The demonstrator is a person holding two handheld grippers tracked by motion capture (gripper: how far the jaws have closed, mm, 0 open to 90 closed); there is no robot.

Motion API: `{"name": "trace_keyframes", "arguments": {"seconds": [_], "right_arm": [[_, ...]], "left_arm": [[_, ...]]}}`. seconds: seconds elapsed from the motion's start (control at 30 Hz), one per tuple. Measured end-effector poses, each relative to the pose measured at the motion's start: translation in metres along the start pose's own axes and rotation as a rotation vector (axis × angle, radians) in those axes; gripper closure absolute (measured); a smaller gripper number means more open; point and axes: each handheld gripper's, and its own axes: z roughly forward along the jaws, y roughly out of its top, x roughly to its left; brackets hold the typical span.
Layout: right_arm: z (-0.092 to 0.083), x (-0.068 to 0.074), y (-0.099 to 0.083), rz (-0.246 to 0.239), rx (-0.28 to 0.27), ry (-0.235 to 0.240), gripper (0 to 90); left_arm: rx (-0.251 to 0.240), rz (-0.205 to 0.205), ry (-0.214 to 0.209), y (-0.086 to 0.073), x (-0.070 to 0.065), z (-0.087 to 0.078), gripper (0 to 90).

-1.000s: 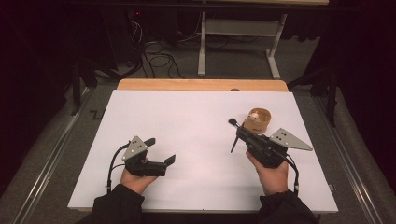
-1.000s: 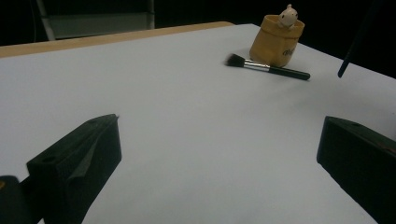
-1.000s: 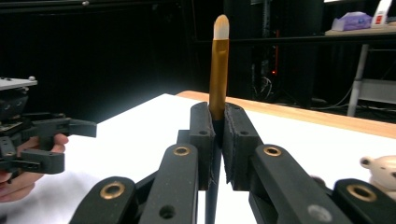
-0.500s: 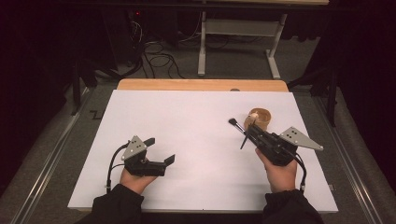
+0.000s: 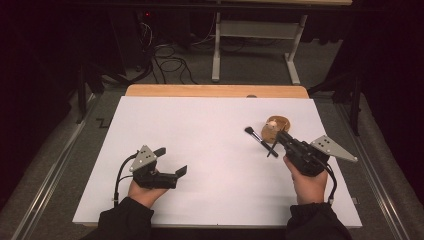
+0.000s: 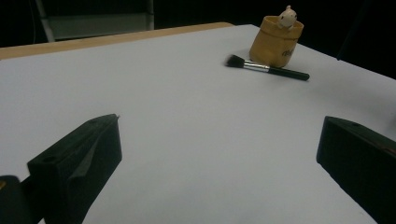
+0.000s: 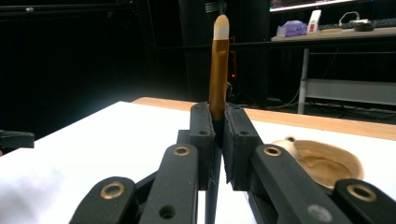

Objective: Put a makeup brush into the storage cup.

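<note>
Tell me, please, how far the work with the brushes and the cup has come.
Done, it seems: the black brush lies on the table beside the yellow cup. In hand: the right gripper is shut on a gold-handled brush near the cup. Left: setting that brush down; where cannot be told. The left gripper rests open.

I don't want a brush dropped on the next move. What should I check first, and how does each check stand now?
1. Right claw shut on the gold-handled, white-tipped brush: ok.
2. That brush stands straight between the jaws, not skewed: ok.
3. Tan ceramic cup with a small white figurine stands upright: ok.
4. Room inside the cup: cannot tell.
5. Black-bristled, dark-handled brush lies on the white table right in front of the cup, likely in the way: not ok.
6. Left claw open, holding nothing, far from the cup: ok.
</note>
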Motion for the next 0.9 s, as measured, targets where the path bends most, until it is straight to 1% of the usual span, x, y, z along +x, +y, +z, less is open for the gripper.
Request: {"name": "trace_keyframes", "arguments": {"seconds": [0.9], "right_arm": [[-0.013,-0.024,0.001,0.018,-0.019,-0.085,84.8]], "left_arm": [[0.002,0.003,0.0,0.0,0.0,0.0,1.2]]}}
